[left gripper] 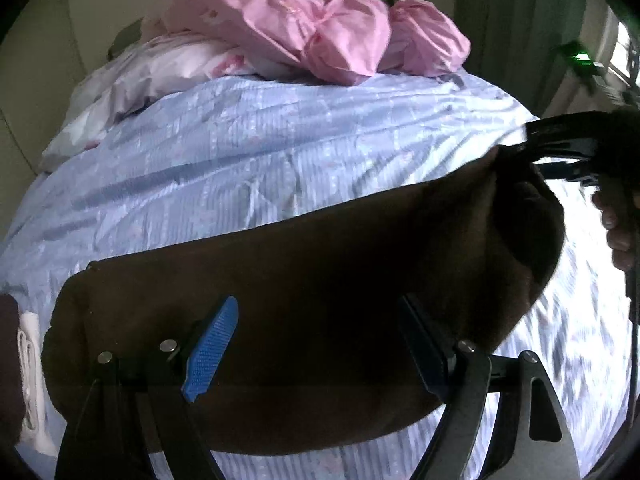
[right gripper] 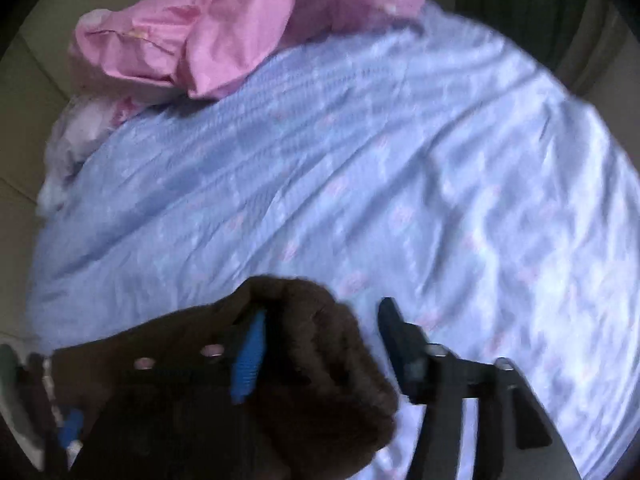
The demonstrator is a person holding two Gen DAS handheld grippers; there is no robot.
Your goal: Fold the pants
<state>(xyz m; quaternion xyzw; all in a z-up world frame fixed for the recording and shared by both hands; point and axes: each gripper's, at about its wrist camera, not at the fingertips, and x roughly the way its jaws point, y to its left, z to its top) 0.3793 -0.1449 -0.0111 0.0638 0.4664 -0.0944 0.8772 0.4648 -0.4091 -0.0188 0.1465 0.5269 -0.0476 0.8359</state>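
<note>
Both jaws stood apart. Left gripper (left gripper: 316, 344) hung spread over the brown pants (left gripper: 320, 264), gripping nothing; the pants lay flat across the blue sheet (left gripper: 240, 152). Right gripper (right gripper: 320, 344) was released too: a bunched end of the pants (right gripper: 312, 360) lay against its blue left pad, the other pad well clear of the cloth. Pink bedding (left gripper: 312, 28) was heaped at the bed's far end.
</note>
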